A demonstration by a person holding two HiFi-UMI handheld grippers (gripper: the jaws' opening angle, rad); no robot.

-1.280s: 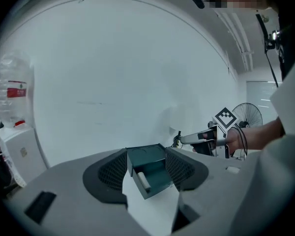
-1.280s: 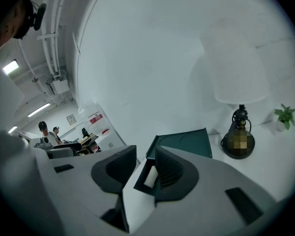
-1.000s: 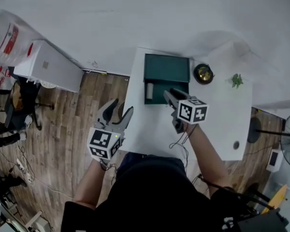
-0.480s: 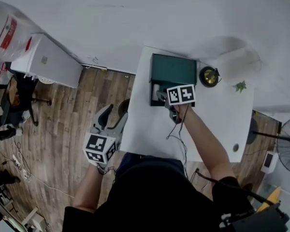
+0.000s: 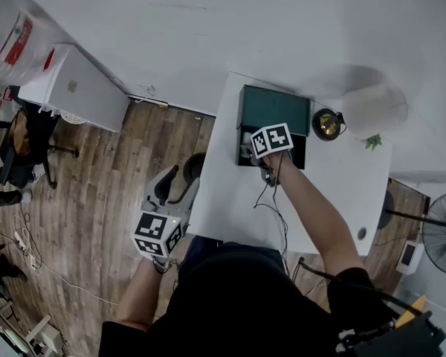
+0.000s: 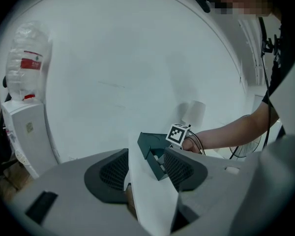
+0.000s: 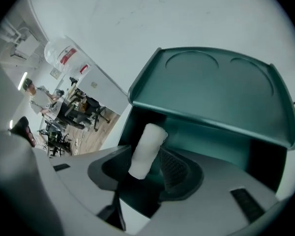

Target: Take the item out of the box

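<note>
Looking down, I had the white table (image 5: 334,192) with the dark green box (image 5: 275,108) standing open on it. My right gripper (image 7: 148,167) pointed into the box, its jaws just opened wide and straddling, not pinching, the white roll (image 7: 147,146) at the box's left end. My left gripper (image 6: 146,168) had just narrowed slightly astride the table's edge, holding nothing. I judged the roll light, soft and crushable, so best taken mid-length, gently.

no readable text, red label (image 6: 33,63) on water bottle (image 6: 24,82) illegible
</note>
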